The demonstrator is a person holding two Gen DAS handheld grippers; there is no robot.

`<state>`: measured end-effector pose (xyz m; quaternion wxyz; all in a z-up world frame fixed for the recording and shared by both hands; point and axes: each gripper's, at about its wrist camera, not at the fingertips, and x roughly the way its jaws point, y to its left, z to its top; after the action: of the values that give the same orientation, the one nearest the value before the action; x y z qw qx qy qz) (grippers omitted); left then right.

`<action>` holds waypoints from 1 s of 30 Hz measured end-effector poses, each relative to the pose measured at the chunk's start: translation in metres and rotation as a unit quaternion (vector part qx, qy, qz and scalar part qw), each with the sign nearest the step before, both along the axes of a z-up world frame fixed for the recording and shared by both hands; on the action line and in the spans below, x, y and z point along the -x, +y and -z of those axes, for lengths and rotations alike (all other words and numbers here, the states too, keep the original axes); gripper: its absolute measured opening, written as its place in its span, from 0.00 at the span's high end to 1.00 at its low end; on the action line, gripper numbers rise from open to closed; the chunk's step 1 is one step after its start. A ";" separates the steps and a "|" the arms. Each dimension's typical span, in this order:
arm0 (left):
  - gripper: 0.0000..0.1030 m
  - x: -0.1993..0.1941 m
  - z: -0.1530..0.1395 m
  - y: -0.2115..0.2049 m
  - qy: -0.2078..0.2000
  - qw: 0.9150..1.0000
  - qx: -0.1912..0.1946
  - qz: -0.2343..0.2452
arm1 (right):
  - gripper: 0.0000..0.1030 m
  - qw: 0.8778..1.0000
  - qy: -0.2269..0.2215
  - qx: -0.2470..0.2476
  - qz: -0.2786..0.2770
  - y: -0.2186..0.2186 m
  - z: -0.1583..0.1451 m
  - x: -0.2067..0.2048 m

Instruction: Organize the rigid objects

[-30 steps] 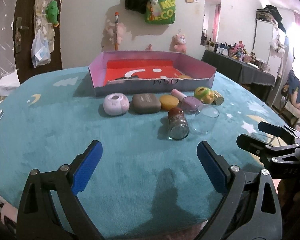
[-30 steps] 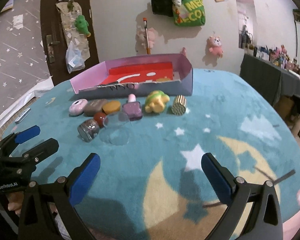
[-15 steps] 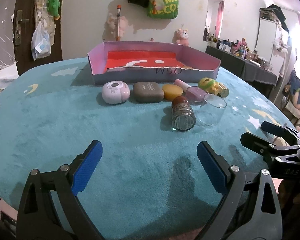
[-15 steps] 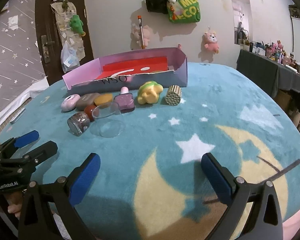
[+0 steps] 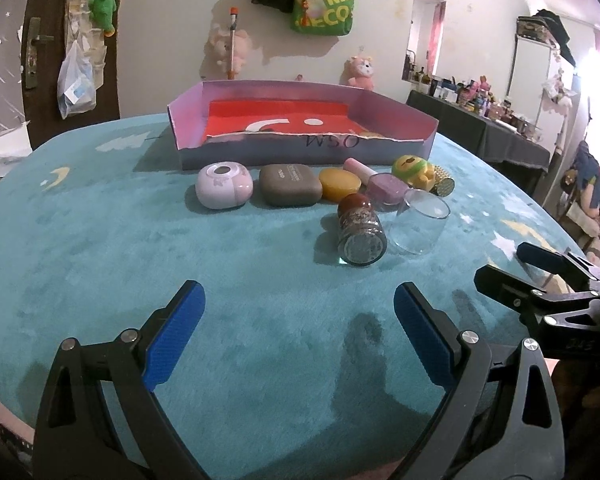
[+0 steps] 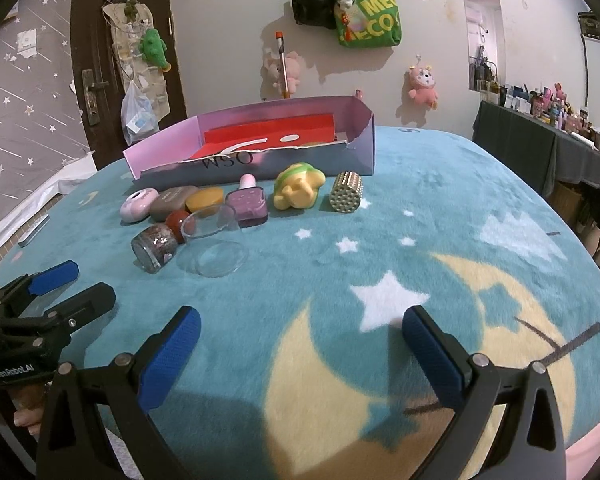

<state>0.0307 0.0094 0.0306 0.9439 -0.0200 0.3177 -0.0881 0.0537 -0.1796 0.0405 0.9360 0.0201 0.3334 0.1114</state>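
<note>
Glass jar (image 5: 360,229): on its side mid-table, well ahead of both grippers
Left gripper (image 5: 299,336): fingers spread, empty
Right gripper (image 6: 300,356): fingers spread, empty

Black frames (image 6: 500,392), blue ribbed pads (image 5: 418,334) — silver screws — "GenRobot.AI" lettering.

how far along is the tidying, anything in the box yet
Barely begun. The box shows no loose items inside. Both the left gripper and right gripper are open and hold nothing. All the items, including the glitter jar and clear cup, lie on the blanket.
</note>
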 end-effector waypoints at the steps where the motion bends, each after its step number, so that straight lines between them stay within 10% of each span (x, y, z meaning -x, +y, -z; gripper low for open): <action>1: 0.06 -0.001 -0.001 0.000 0.001 1.000 0.000 0.002 | 0.00 1.000 0.000 0.000 0.000 -0.001 0.000 0.000; 30: 0.05 -0.080 -0.010 -0.007 0.111 0.993 -0.002 0.043 | 0.00 0.996 0.042 -0.015 -0.078 0.008 -0.016 -0.051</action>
<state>0.1107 0.0022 0.0406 0.8983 -0.0138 0.4209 -0.1255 0.1043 -0.1720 0.0560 0.9093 0.0130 0.3710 0.1878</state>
